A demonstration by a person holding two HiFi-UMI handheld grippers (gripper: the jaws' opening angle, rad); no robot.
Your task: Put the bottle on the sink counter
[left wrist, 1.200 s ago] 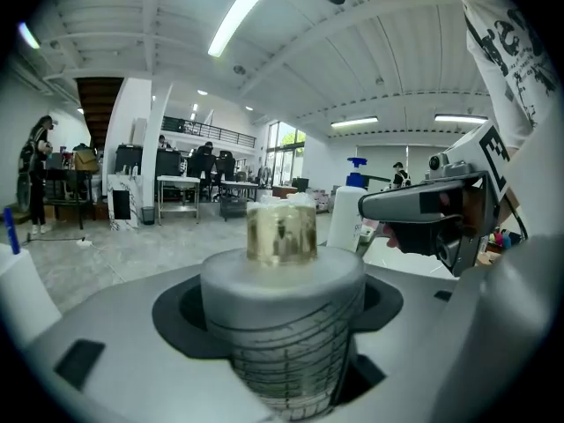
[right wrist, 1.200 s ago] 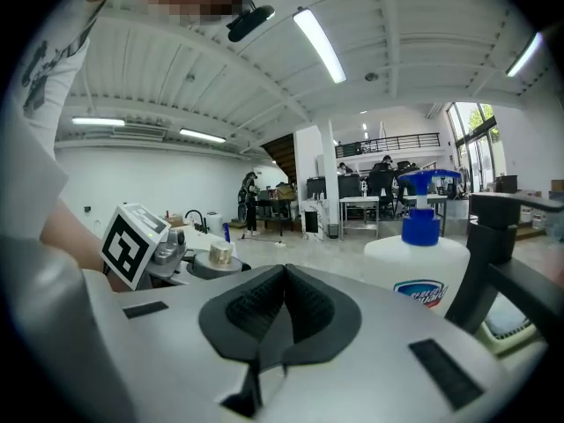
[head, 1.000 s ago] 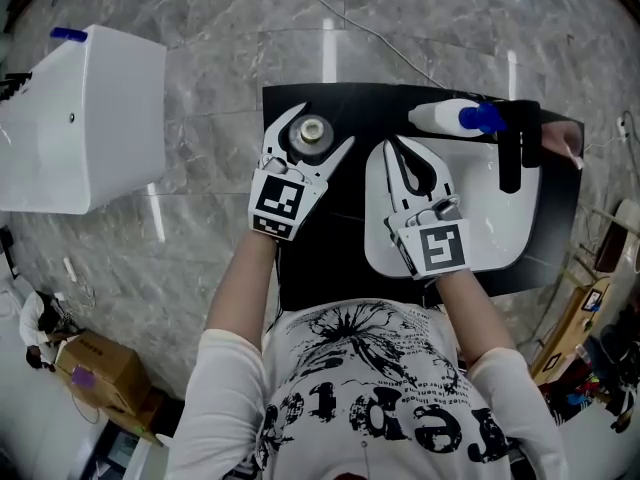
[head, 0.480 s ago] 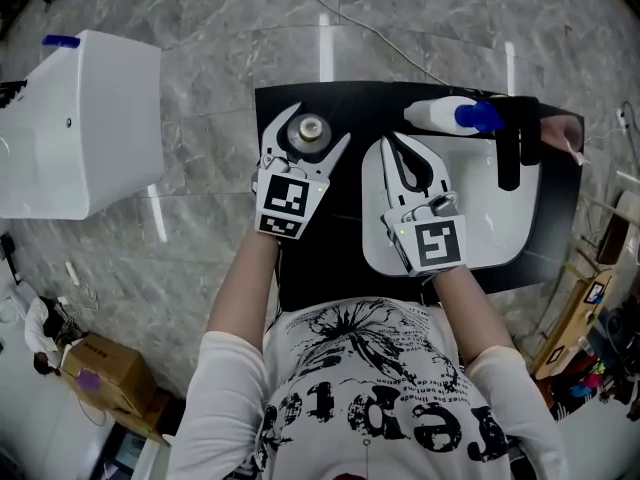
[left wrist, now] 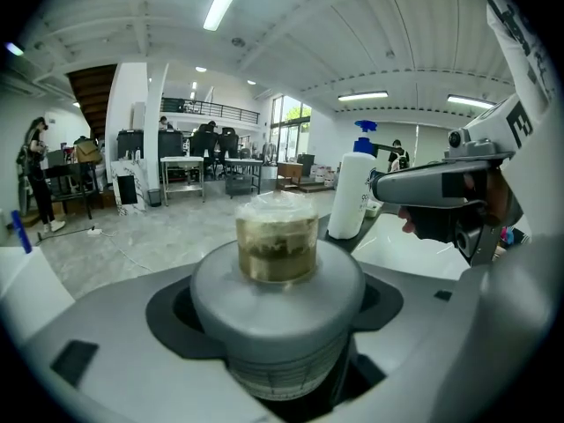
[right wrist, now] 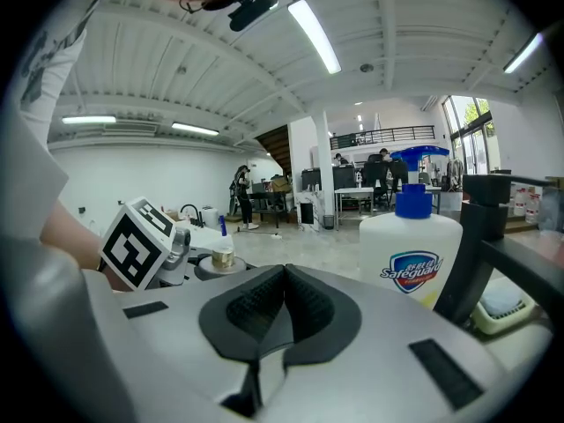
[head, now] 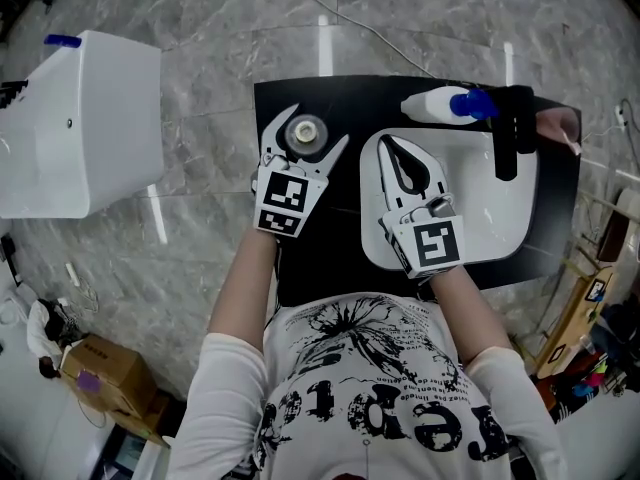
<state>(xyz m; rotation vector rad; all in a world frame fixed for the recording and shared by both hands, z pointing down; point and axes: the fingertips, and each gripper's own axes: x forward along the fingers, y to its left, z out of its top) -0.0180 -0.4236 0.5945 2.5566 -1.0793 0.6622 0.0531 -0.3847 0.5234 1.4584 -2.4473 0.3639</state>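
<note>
- The left gripper point(head: 314, 128) has its fingers point(left wrist: 106, 342) clenched on the bottle point(left wrist: 278, 276), one on each side of the wide grey shoulder.
- The bottle point(head: 307, 128) stands upright, long axis vertical. Its narrow golden neck, wrapped in clear film, points straight up at the head camera.
- The bottle sits over the black surface point(head: 330, 253), near the far left corner and just left of the white basin point(head: 500, 218). No view shows whether its base touches the surface.
- The right gripper point(head: 394, 148) has its fingers point(right wrist: 176, 351) pressed together with nothing between the dark pads. It hangs over the near left part of the basin.
- Beyond the right gripper's tips, a white soap bottle point(head: 432, 109) with a blue pump stands upright at the basin's far edge.
- A black tap point(head: 508, 138) stands just right of the soap bottle.
- Well off to the left, on the marble floor, is a white box point(head: 85, 123).
</note>
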